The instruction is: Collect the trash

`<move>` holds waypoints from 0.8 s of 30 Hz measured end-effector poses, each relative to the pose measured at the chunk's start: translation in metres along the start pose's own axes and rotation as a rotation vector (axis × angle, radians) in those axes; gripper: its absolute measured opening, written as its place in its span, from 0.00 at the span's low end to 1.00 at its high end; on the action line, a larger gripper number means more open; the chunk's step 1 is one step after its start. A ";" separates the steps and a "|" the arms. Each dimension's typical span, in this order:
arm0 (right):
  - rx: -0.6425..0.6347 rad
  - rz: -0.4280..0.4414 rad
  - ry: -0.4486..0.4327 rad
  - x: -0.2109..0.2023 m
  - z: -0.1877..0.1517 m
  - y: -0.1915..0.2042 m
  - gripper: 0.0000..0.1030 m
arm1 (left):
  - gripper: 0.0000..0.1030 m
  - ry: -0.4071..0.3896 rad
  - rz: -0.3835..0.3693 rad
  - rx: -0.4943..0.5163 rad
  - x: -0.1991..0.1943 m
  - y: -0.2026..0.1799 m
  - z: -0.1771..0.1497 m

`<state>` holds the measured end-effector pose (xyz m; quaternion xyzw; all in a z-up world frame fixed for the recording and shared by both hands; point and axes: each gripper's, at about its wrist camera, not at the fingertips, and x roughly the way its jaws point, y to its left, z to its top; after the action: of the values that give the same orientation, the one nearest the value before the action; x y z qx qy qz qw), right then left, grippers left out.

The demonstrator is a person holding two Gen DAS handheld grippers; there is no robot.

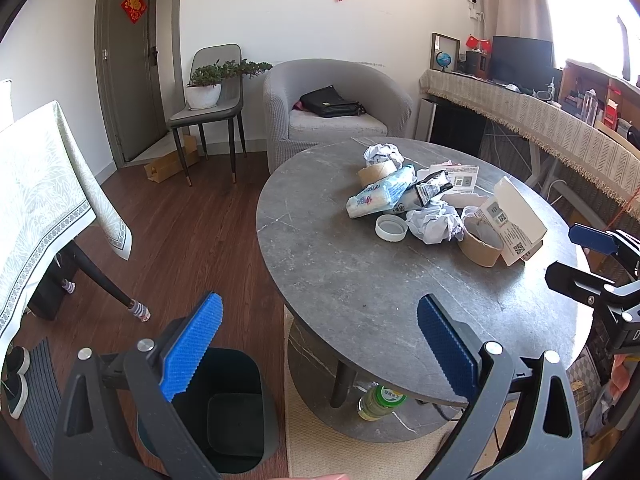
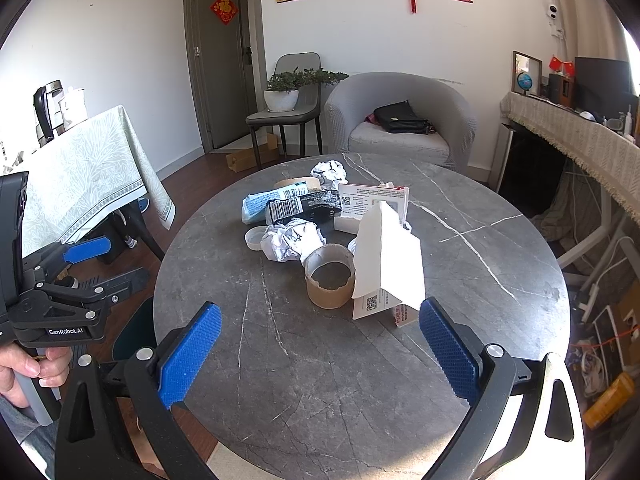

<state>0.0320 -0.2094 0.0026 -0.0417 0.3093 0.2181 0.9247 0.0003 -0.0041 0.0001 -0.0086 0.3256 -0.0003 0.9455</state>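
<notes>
A pile of trash lies on the round grey table (image 1: 340, 280) (image 2: 320, 360): crumpled paper (image 1: 434, 222) (image 2: 292, 240), a cardboard tape roll (image 1: 480, 246) (image 2: 330, 282), a white opened box (image 1: 516, 220) (image 2: 390, 264), a white lid (image 1: 391, 228), a blue tissue pack (image 1: 380, 196) and a black wrapper (image 2: 304, 206). A dark bin (image 1: 224, 412) stands on the floor left of the table. My left gripper (image 1: 320, 340) is open and empty above the table's near left edge and the bin. My right gripper (image 2: 320, 348) is open and empty over the table, short of the pile.
A grey armchair (image 1: 336, 108) with a black bag stands behind the table. A chair with a potted plant (image 1: 206, 92) is by the door. A cloth-covered table (image 1: 44, 192) is at left, a long desk (image 1: 540, 120) at right. A bottle (image 1: 380, 400) lies under the table.
</notes>
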 end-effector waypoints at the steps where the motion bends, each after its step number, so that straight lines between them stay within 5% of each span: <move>1: 0.000 0.000 0.000 0.000 0.000 0.000 0.97 | 0.97 0.000 0.000 0.001 0.000 0.000 0.000; 24: 0.008 -0.019 0.001 -0.001 0.001 -0.006 0.97 | 0.97 -0.008 0.003 0.014 -0.001 -0.005 -0.002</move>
<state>0.0341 -0.2147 0.0036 -0.0409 0.3100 0.2081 0.9268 -0.0016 -0.0090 -0.0003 -0.0015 0.3216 -0.0012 0.9469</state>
